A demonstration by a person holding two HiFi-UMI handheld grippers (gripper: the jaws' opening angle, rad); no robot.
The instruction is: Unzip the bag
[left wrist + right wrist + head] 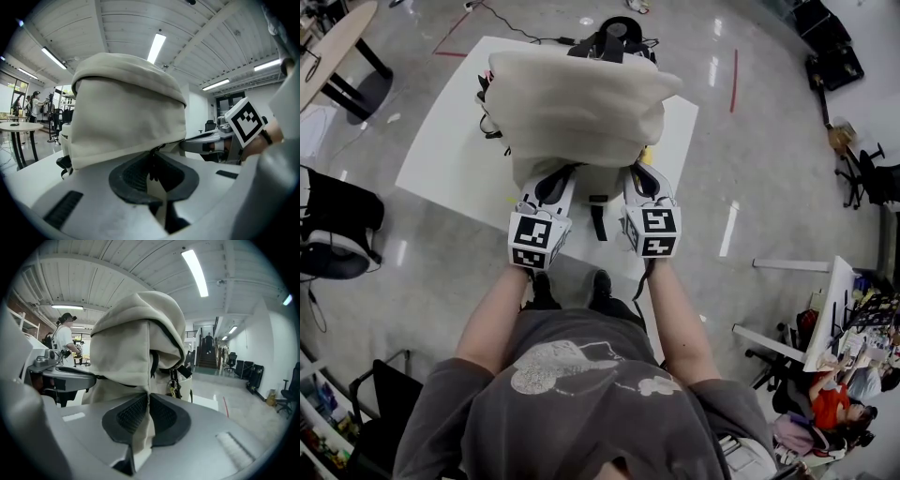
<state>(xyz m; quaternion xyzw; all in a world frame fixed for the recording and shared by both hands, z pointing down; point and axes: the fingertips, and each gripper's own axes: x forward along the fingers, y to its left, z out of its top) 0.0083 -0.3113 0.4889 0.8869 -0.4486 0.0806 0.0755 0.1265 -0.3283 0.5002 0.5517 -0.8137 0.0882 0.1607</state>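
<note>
Both tongs are clamped on the cream backpack [577,103] standing on the white table [441,150]: the left gripper [152,164] pinches a small dark tab [152,172], possibly the zip pull, and the right gripper [148,404] nips a fold of cloth. Soft, light and slumping, the bag will likely give when tugged, so one grip should brace the cloth beside the zip. Only the right gripper view shows the black zip line [166,341] and dangling clips [174,383], which the head view hides.
</note>
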